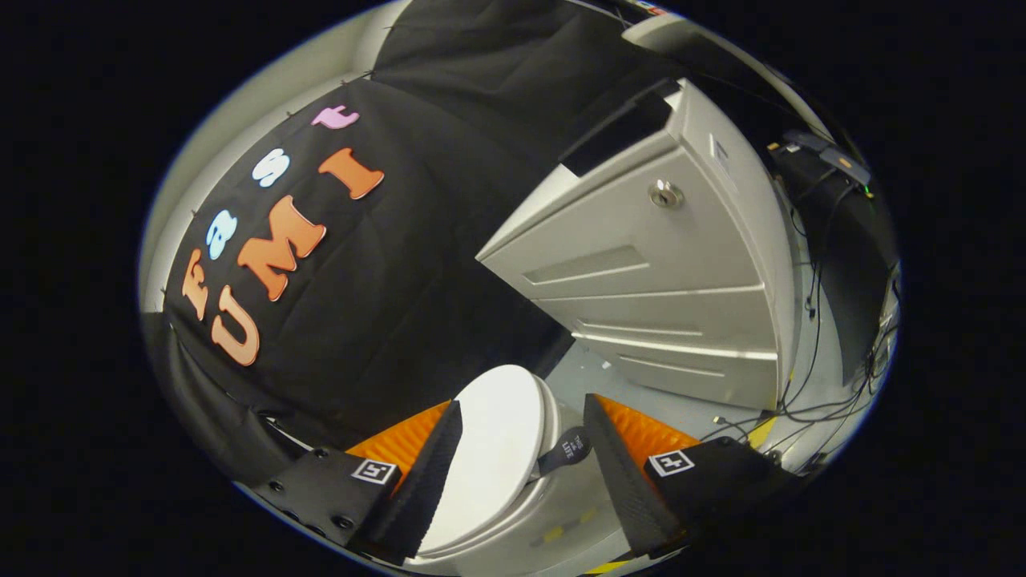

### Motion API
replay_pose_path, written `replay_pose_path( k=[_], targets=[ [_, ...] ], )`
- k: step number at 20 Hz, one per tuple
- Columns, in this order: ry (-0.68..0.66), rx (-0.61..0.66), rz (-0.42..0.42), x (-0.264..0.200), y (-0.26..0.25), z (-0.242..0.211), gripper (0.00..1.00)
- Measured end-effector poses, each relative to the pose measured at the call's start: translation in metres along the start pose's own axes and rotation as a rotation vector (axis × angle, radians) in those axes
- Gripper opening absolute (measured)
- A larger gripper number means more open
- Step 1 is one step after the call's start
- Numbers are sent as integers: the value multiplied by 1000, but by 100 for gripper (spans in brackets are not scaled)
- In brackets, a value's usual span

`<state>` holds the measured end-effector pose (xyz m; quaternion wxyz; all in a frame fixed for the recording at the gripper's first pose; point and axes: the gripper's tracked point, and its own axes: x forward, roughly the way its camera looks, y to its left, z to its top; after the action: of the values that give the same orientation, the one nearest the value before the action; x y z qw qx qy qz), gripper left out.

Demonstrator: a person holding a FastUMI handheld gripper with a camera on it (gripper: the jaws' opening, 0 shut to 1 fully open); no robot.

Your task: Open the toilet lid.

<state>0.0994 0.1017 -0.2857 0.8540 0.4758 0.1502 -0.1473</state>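
- Between your gripper's (525, 473) two fingers sits the white toilet lid (493, 449), lying closed on the toilet (553, 521) and seen tilted because you hold the camera rolled to one side.
- Your claw is released: the fingers stand well apart, one on either flank of the lid, and neither presses on it (whether the left finger brushes the lid's edge cannot be told).
- Just beside the lid's right edge a small dark lift tab (567, 450) juts out into the gap between the fingers, nearer the right one, apart from both.
- Beyond the toilet stands a light grey drawer cabinet (657, 272) with three drawer fronts and a round keyhole lock (666, 194) near its top.
- Black cloth (417, 240) hangs as the booth's wall behind the toilet and to the cabinet's left.
- Loose dark cables (809, 401) trail over the pale floor (641, 401) to the cabinet's right (where they end is too small to tell).
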Motion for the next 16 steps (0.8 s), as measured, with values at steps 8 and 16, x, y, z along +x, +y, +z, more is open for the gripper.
replay_pose_path(
  k=[8,16],
  targets=[
    [31,256,-59,38,-40,-32,96],
    [78,358,40,63,-25,-54,60]
  ],
)
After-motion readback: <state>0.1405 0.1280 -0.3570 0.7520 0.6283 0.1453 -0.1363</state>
